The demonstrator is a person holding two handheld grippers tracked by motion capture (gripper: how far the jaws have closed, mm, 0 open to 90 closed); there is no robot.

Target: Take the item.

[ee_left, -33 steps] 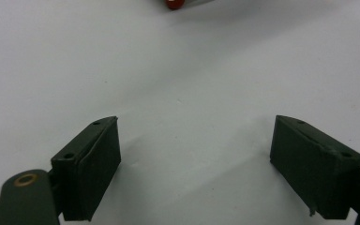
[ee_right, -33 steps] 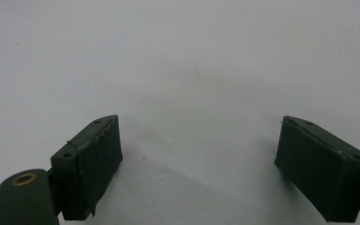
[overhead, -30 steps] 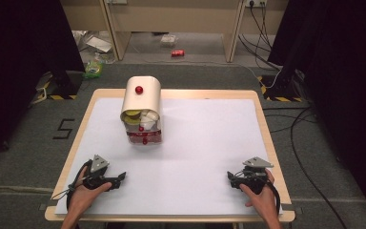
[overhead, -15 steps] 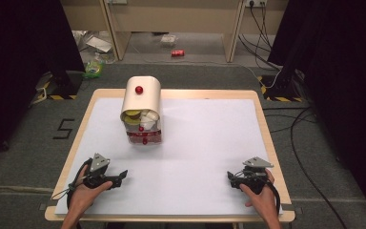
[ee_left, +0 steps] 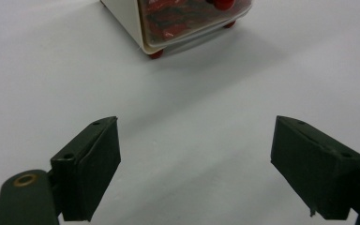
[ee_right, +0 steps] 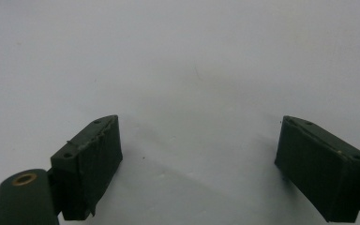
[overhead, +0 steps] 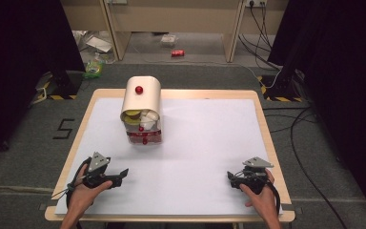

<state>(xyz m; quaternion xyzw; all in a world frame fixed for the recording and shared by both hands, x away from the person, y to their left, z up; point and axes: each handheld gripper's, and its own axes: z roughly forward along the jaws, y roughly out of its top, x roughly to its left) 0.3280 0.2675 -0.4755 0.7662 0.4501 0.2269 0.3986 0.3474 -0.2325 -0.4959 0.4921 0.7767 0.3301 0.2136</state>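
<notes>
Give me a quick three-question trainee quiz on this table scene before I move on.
1. True or false: the left gripper holds the cream container.
2. Which gripper's camera shows the container's red feet? A left, B right.
3. What colour is the knob on the container's curved top?

Key: 1 false, its jaws stand open over bare white table; 2 A; 3 red.

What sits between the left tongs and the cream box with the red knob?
Nothing: bare white table runs from the open left tongs to the box, seen in the left gripper view.
</notes>
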